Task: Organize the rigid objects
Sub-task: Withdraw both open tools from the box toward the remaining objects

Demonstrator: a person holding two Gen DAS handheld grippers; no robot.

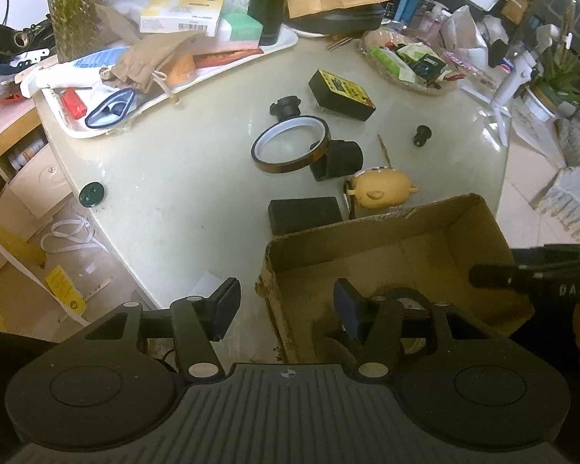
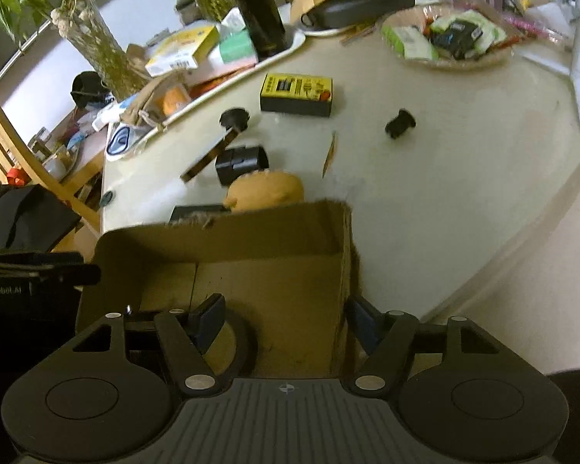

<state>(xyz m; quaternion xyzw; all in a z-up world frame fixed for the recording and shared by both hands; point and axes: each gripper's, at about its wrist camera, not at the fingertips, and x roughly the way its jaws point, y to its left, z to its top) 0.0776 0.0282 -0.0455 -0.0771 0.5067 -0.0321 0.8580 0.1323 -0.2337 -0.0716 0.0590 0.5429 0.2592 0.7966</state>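
Left gripper [image 1: 286,309]: spread, empty, straddling the cardboard box [image 1: 468,208] wall.
Right gripper [image 2: 286,317]: spread, empty, astride the box's right wall.
Tape roll [image 1: 290,147]: ahead beyond box; light, stiff, likely slick; pinch across rim.

Matt cardboard box [image 1: 386,247] (torn, fuzzy edges) on glossy table [image 1: 174,162].
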